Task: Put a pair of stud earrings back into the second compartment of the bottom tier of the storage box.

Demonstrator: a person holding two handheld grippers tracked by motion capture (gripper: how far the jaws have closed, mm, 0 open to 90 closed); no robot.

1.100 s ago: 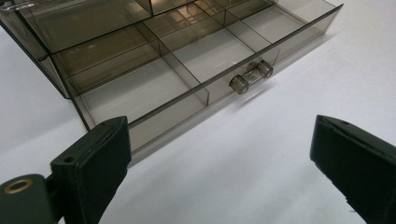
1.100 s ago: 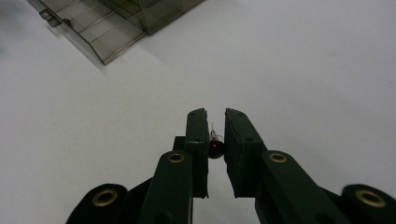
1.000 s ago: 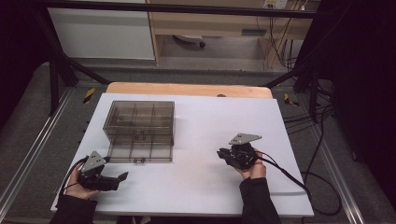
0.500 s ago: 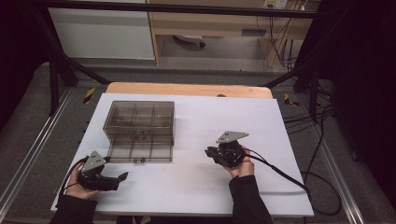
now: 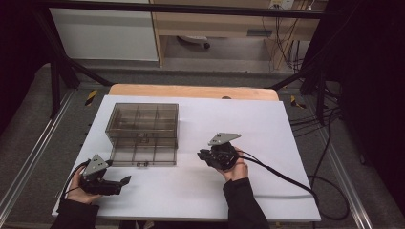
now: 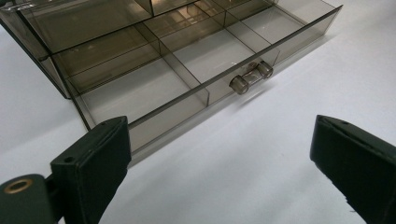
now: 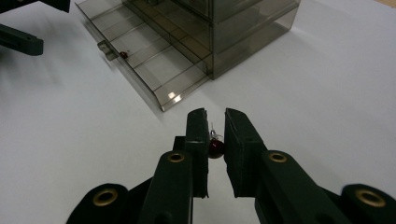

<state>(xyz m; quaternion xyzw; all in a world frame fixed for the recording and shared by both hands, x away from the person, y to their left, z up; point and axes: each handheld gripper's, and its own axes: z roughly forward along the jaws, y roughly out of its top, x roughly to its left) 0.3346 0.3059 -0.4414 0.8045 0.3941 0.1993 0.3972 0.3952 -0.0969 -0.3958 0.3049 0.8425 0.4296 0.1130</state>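
Two grippers: you hold one in each hand over the white table top (image 5: 267,119).
Right gripper: your right gripper (image 7: 215,135) has its jaws drawn narrow around a small dark-red round bead with a thin silvery wire at its top (image 7: 215,147); in the high view this gripper (image 5: 206,156) sits right of the organiser, pointing toward it.
Left gripper: your left gripper (image 5: 122,183) is near the front left corner of the table, jaws spread wide with nothing between them, just off the drawer's near corner.
Organiser: the smoky transparent plastic drawer organiser (image 5: 143,126) stands left of centre; its lowest drawer with a small clear bar handle (image 6: 252,77) is pulled out, and its compartments look bare in the left gripper view.
Second bead: the right gripper view shows a tiny red speck (image 7: 123,54) in the drawer beside the handle, likely another bead, though it is too small to be sure.
Where the bead is: pinched between your right jaws just above the table, well apart from the open drawer.
How it should handle: I'd judge it very light, hard and smooth, so it could slip or roll if your grip eases; the wire looks thin and easily bent.
Where to hold: keep your pads on the round body, not on the wire.
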